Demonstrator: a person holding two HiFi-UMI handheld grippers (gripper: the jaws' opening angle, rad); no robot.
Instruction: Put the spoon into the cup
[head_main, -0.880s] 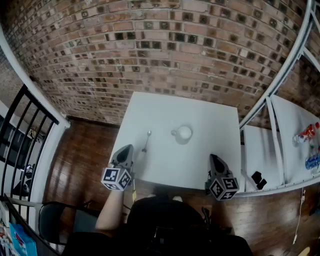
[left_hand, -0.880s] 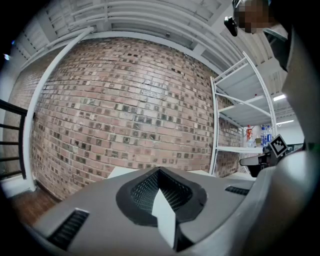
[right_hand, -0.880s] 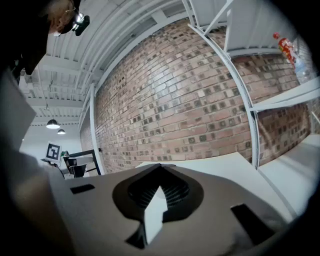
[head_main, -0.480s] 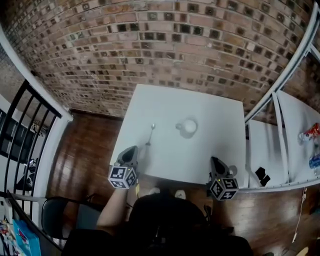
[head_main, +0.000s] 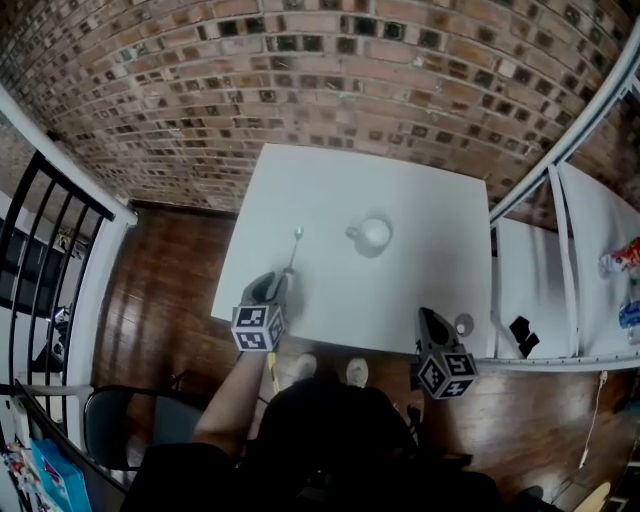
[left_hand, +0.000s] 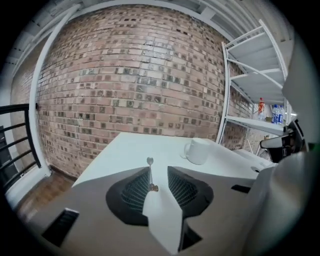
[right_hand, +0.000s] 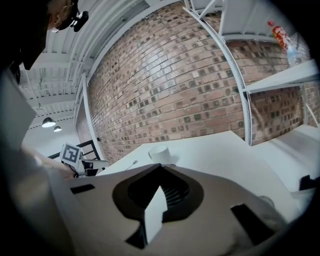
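Observation:
A metal spoon (head_main: 294, 250) lies on the white table (head_main: 420, 205), its bowl pointing away from me. To its right stands a white cup (head_main: 374, 234), upright with its handle on the left. My left gripper (head_main: 277, 283) hovers over the table's near left part, right behind the spoon's handle end. In the left gripper view its jaws stand open, with the spoon (left_hand: 150, 172) seen in the gap between them and the cup (left_hand: 199, 150) ahead to the right. My right gripper (head_main: 428, 317) stays at the front edge, shut and holding nothing (right_hand: 160, 166); the cup (right_hand: 160, 152) lies far ahead of it.
A brick wall runs behind the table. White shelving (head_main: 585, 230) stands to the right with bottles (head_main: 620, 262) on it and a small black object (head_main: 518, 330) on its near corner. A black railing (head_main: 45, 235) is at the left. The floor is dark wood.
My left gripper has moved forward from the front edge onto the table, up to the spoon's handle end. The right gripper has stayed at the front edge.

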